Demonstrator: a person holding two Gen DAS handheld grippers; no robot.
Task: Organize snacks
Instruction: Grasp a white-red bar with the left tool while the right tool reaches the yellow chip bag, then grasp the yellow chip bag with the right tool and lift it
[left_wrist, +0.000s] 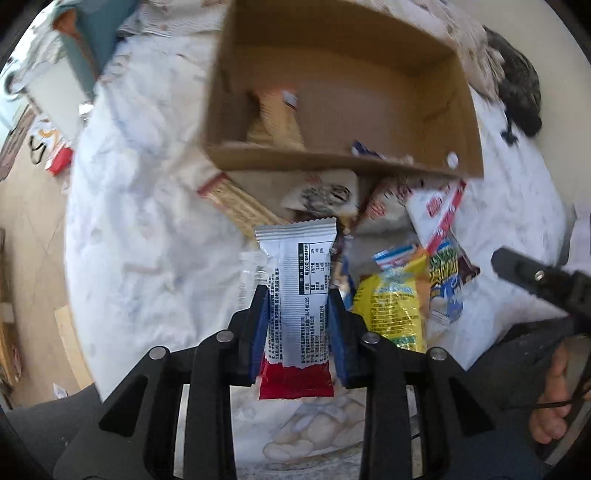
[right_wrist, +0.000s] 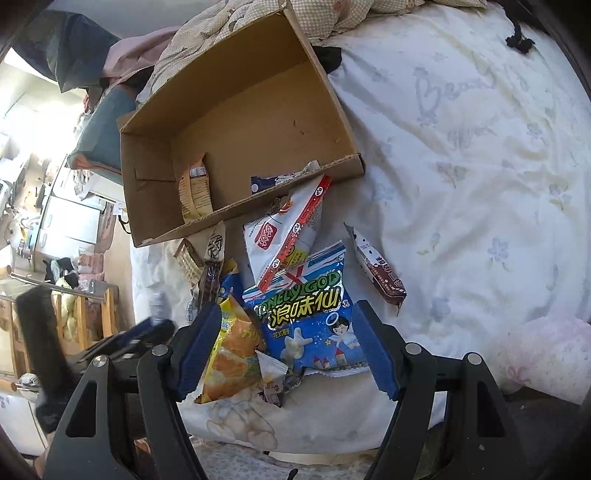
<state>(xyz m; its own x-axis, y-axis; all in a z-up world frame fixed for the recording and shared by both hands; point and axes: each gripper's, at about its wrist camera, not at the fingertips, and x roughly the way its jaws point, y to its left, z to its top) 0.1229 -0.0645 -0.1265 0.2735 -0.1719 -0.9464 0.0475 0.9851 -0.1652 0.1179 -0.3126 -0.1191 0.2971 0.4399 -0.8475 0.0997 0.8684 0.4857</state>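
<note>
My left gripper (left_wrist: 297, 295) is shut on a silver-and-red snack bar (left_wrist: 295, 273), which stands upright between the blue pads, above the bed. Beyond it lies an open cardboard box (left_wrist: 332, 162), also seen in the right wrist view (right_wrist: 258, 122). A beige packet (right_wrist: 195, 188) and a dark blue packet (right_wrist: 269, 181) are inside the box. My right gripper (right_wrist: 288, 325) stands open over a pile of snacks. A yellow bag (right_wrist: 232, 354) and a blue bag (right_wrist: 314, 325) lie between its fingers, not squeezed.
A white-and-red bag (right_wrist: 284, 229) and a brown bar (right_wrist: 380, 269) lie by the box on the white flowered bedsheet (right_wrist: 461, 166). The bed's edge drops to the floor (left_wrist: 29, 221) on the left. Rumpled bedding (right_wrist: 332, 14) lies behind the box.
</note>
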